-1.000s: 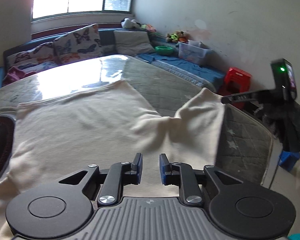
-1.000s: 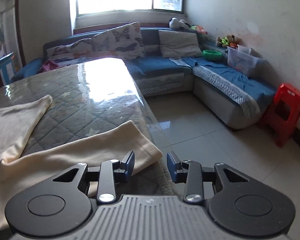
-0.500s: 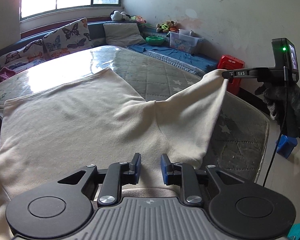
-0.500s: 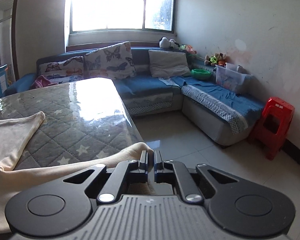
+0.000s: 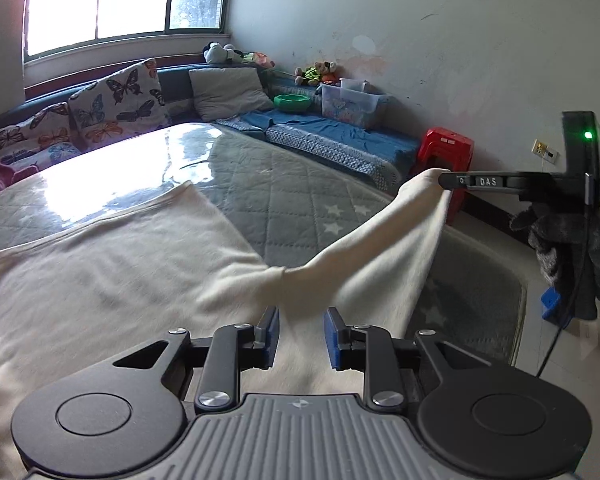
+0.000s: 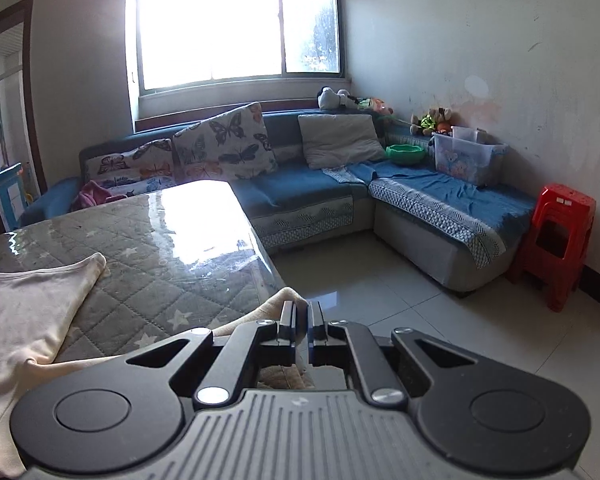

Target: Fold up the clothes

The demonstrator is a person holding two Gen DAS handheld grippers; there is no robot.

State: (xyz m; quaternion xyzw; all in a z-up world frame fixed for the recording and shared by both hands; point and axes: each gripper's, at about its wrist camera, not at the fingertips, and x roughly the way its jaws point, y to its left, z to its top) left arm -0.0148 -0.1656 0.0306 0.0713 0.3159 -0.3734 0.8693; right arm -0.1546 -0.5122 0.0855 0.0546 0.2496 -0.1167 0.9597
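Garment: I see a cream garment (image 5: 112, 280) spread flat over the near and left part of the quilted table (image 5: 300, 208), its sleeve (image 5: 364, 248) drawn out to the right and raised off the surface.
Right gripper: I read the right gripper (image 6: 301, 320) as clamped on the sleeve's end; the jaws are together with cream cloth pinched between them. From the left wrist view its arm reaches in from the right, and the cloth hangs from its tip.
Left gripper: the left gripper (image 5: 301, 336) stands with its blue pads apart, over the garment near the base of the sleeve. I cannot tell whether the pads touch the cloth.
Hand: a gloved hand (image 5: 564, 240) holds the right tool at far right.
Surroundings: a blue sofa (image 6: 320, 196) lies beyond the table, with a red stool (image 6: 556, 240) to the right.
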